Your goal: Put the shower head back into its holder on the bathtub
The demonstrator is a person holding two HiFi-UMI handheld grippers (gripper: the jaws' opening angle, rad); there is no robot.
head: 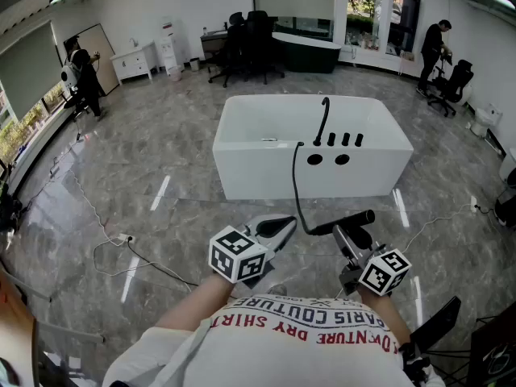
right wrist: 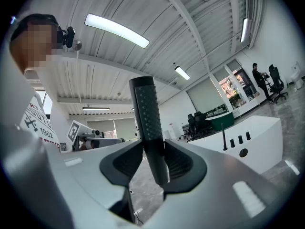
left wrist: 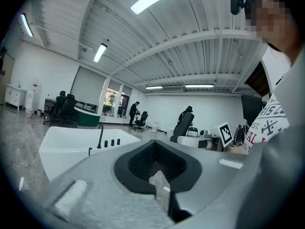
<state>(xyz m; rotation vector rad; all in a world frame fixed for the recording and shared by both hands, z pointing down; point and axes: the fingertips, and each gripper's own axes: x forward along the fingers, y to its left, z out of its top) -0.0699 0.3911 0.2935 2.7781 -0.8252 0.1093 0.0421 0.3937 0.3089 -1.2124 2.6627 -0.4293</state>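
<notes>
The white bathtub (head: 258, 176) stands on the grey floor ahead of me, with a tall black faucet (head: 324, 119), three knobs and two round dark openings (head: 314, 159) on its deck. A black hose (head: 295, 185) runs from the deck down to the black shower head (head: 355, 218). My right gripper (head: 345, 232) is shut on the shower head's dimpled handle (right wrist: 147, 118), which stands upright between the jaws (right wrist: 155, 163). My left gripper (head: 289, 226) hovers just left of it, shut and empty (left wrist: 158, 178). Both are well short of the tub (right wrist: 257, 137).
White cables and a power strip (head: 121, 240) lie on the floor at the left. Black office chairs (head: 246, 43) and a dark desk stand behind the tub. People stand far left (head: 81, 75) and far right (head: 431, 51). A black stand (head: 439, 321) is near my right.
</notes>
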